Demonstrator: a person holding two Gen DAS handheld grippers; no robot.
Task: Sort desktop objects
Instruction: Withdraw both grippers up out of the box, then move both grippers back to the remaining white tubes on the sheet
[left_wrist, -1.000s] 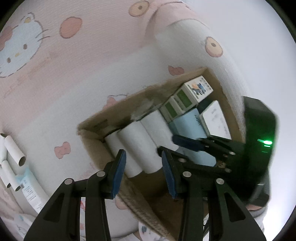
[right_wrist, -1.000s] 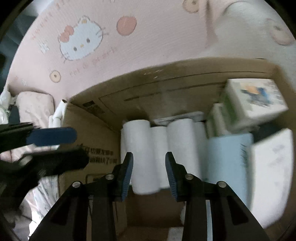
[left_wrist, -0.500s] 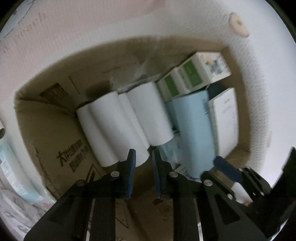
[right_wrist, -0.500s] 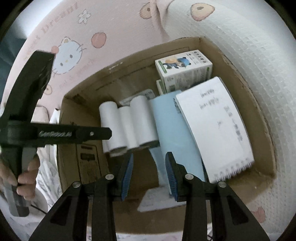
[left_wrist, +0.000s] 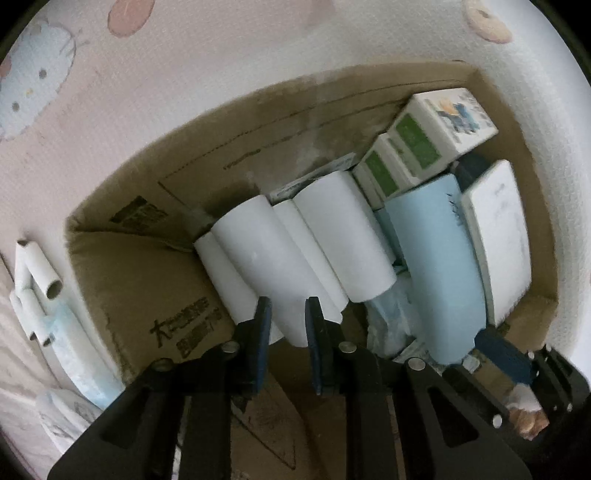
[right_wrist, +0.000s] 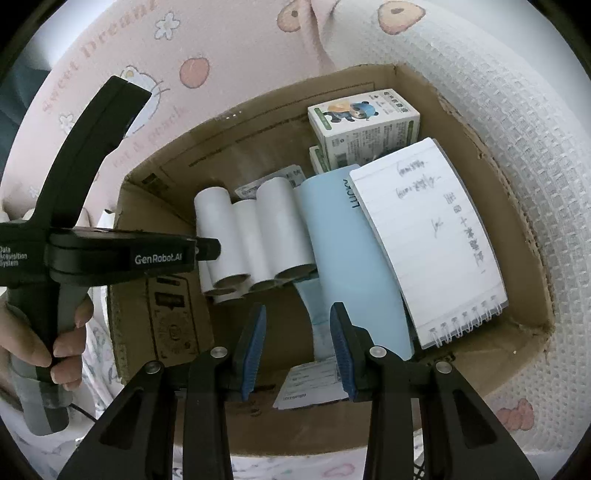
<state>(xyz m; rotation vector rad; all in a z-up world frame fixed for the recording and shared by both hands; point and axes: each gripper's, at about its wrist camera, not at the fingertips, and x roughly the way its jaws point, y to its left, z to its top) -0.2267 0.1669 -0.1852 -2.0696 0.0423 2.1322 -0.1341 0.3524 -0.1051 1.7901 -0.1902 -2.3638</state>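
Observation:
An open cardboard box (right_wrist: 517, 332) lies on the pink bedding. Inside lie several white paper tubes (right_wrist: 255, 236), a light blue notebook (right_wrist: 354, 258), a white spiral notepad (right_wrist: 432, 240) and green-and-white cartons (right_wrist: 364, 125). My left gripper (left_wrist: 287, 314) reaches over the box's left side, its narrowly parted fingers at the near end of a white tube (left_wrist: 280, 266); it holds nothing. It also shows in the right wrist view (right_wrist: 207, 249). My right gripper (right_wrist: 297, 328) is open and empty above the box's near side.
Outside the box on the left lie more white tubes (left_wrist: 40, 277) and a light blue packet (left_wrist: 79, 354). A white quilted cover (right_wrist: 517, 147) rises to the right of the box. A printed paper slip (right_wrist: 314, 384) lies in the box's near part.
My left gripper has moved over the box and narrowed its fingers, then drawn back slightly. My right gripper has pulled back and up from the tubes, staying open.

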